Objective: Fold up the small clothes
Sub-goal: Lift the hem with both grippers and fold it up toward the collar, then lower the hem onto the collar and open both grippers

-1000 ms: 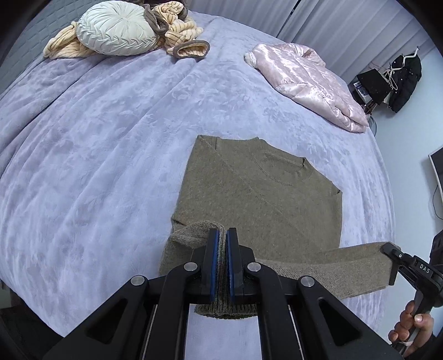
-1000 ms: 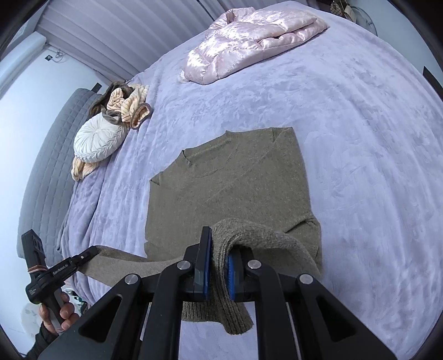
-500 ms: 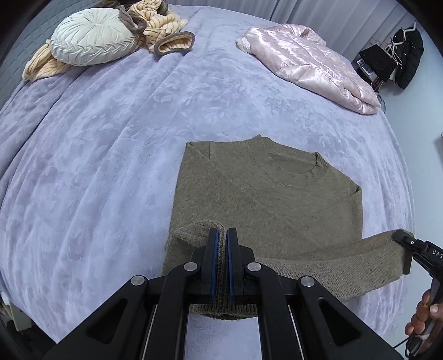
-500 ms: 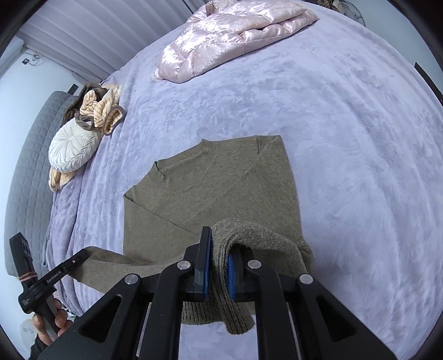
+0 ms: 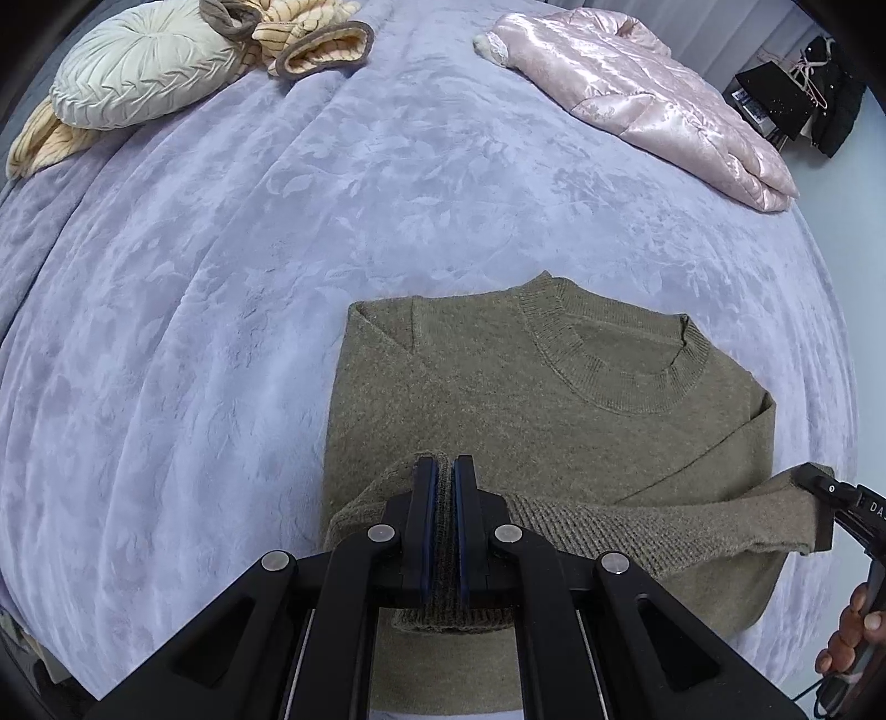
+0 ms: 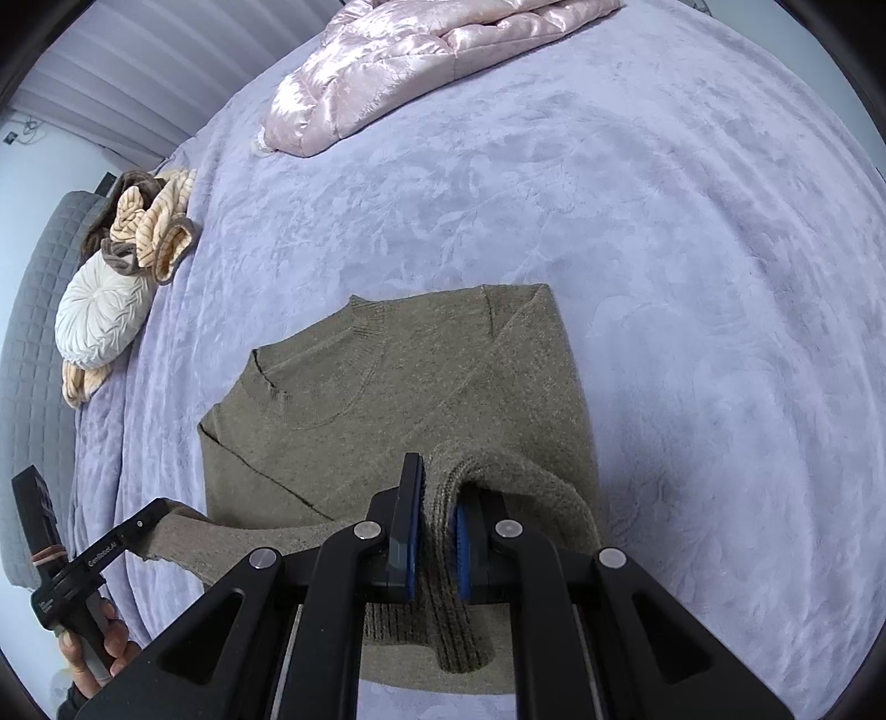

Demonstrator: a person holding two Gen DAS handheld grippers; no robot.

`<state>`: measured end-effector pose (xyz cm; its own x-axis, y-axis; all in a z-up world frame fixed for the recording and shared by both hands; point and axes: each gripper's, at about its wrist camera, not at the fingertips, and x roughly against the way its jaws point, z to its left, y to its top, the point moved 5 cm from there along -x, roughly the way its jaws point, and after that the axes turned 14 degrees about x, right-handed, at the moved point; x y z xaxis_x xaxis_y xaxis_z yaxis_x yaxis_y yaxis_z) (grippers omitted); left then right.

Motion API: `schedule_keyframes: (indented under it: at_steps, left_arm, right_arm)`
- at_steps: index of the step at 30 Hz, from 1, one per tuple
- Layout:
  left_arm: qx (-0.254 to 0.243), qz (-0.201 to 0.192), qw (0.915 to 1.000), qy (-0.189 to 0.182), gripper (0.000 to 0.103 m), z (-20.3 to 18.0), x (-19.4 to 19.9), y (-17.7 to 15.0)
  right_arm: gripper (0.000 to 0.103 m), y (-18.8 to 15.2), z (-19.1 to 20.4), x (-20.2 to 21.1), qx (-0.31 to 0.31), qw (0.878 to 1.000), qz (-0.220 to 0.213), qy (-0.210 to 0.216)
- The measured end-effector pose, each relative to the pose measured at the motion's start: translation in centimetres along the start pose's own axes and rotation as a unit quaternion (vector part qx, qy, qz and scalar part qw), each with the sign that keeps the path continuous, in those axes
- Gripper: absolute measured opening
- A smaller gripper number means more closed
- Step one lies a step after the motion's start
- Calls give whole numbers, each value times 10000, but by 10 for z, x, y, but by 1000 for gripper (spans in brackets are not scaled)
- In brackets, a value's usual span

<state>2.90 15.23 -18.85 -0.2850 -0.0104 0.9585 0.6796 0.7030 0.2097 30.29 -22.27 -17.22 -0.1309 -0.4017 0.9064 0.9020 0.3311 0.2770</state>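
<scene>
I am holding two grippers, both clamping the hem of one olive sweater (image 5: 542,399) that is lying chest-up on the lavender bedspread (image 5: 221,277). My left gripper (image 5: 446,531) is pinching the ribbed hem tight between its blue pads, jaws nearly together; my right gripper (image 6: 437,548) is gripping a thicker bunch of the same hem, jaws a little farther apart around the fold. The hem is lifting off the bed and stretching between the two grippers while the collar end is resting flat. Counting farther out: one pink quilted jacket (image 5: 637,94), one round cream cushion (image 5: 138,77), one striped tan garment (image 5: 310,44) bunched beside that cushion. The left view is showing dark clothes on a hanger (image 5: 825,94) past the bed's far corner, which the right view is not showing; the right view is showing a grey quilted headboard (image 6: 33,354) and pleated curtains (image 6: 138,72), plus my left hand (image 6: 97,651) on its handle. Compared with a second ago, the sweater is filling more of both views and the neckline is sitting closer, so both grippers are travelling forward over the body with the hem in tow.
</scene>
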Motion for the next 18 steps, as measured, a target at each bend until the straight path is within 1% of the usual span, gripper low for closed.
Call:
schedule_keyframes:
  at_steps: [5, 9, 13, 15, 17, 18]
  left_arm:
    - [-13, 96, 10000, 0, 7, -2, -14, 11]
    - [-3, 134, 9999, -59, 7, -5, -23, 23]
    - [0, 260, 9997, 16, 7, -7, -38, 30]
    - [96, 358, 9993, 93, 8, -4, -46, 32]
    - [361, 525, 9979, 62, 8, 3, -54, 37]
    - [505, 589, 9970, 36, 22, 7, -56, 38]
  right_arm:
    - [11, 9, -5, -21, -11, 9998, 121, -128]
    - [11, 19, -7, -25, -42, 9999, 100, -128]
    - [11, 29, -9, -33, -85, 9997, 135, -158]
    - [11, 32, -11, -41, -132, 9995, 212, -190]
    - [14, 33, -16, -50, -297, 9989, 315, -159]
    - [17, 33, -21, -55, -475, 9982, 360, -95]
